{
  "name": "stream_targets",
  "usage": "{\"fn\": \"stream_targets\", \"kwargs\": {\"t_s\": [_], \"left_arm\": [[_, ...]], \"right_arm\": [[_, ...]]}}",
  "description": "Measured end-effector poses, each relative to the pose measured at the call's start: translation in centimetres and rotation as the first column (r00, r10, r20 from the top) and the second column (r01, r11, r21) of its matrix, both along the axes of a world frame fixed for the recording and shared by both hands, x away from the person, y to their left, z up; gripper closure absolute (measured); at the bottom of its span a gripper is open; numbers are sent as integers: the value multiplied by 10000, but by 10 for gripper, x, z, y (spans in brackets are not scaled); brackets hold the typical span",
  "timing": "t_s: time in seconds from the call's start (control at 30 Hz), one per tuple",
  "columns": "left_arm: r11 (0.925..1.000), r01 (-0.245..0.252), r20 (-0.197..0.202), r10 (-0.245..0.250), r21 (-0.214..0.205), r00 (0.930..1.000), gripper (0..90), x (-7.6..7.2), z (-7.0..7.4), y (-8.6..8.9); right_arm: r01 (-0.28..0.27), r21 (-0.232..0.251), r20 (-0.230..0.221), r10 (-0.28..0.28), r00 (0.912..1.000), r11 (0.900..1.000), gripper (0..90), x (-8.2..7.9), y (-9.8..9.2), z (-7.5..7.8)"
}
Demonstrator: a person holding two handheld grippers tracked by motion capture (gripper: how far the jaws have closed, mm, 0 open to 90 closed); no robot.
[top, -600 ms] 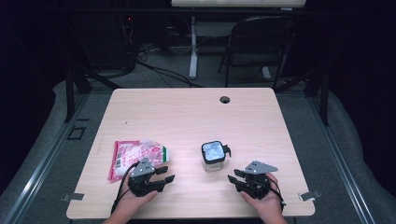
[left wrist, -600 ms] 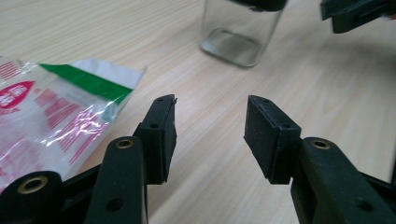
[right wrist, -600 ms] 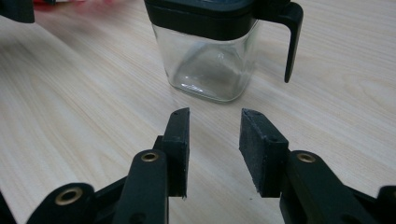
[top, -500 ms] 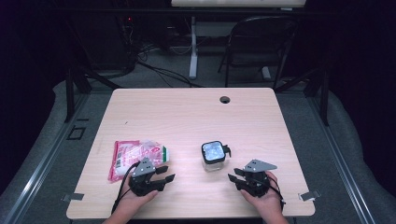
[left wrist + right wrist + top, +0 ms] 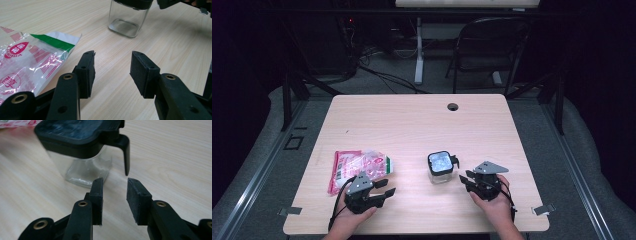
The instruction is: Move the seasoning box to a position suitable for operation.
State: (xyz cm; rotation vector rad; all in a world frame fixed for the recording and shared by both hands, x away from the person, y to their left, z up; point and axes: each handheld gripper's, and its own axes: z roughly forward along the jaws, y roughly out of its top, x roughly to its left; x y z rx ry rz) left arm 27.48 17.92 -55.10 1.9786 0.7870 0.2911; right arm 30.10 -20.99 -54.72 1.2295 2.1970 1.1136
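**A:** From the high view, what's where?

**B:** The glass jar [image 5: 441,168] with the black lid sits on the wooden table [image 5: 422,125], near the front edge. The right gripper [image 5: 468,178] is just beside it, jaws pointing at it but not touching. The left gripper [image 5: 388,187] is down by the red-and-white plastic bag [image 5: 357,166], its jaws apart too.

**A:** And the left gripper view?

**B:** The left gripper [image 5: 113,67] has a clear gap between its jaws, nothing in it, bare table underneath. The bag [image 5: 32,60] lies right beside one jaw, and the jar [image 5: 128,17] is farther off.

**A:** Right gripper view?

**B:** The right gripper [image 5: 114,190] is spread open and empty. The jar [image 5: 81,150] stands right in front, its black lid tab [image 5: 125,151] hanging down near the jaw tips, not gripped.
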Motion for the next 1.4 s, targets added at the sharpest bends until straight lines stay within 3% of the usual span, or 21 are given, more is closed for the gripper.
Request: {"fn": "stream_targets", "kwargs": {"t_s": [0.23, 0.53, 0.63, 0.87, 1.4], "left_arm": [[9998, -138, -115, 136, -149, 9998, 560, -2, 1, 5], [9998, -163, -337, 160, -86, 9993, 585, 0, -3, 9], [9997, -156, -382, 150, -161, 9992, 591, 0, -3, 8], [9999, -45, -396, 40, -115, 9992, 600, -2, -4, 4], [9997, 180, -217, -183, -157, 9996, 598, -5, 0, 4]], "right_arm": [[409, -364, -145, -414, 9990, 9985, 672, 25, 4, -8], [469, -265, -408, -480, 9980, 9985, 730, 51, 19, -23], [555, -38, -469, -556, 9974, 9985, 773, 55, 22, -26], [658, -602, -242, -674, 9974, 9960, 794, 51, 27, -25], [275, -1046, -575, -337, 9978, 9941, 780, 28, 35, -19]]}}
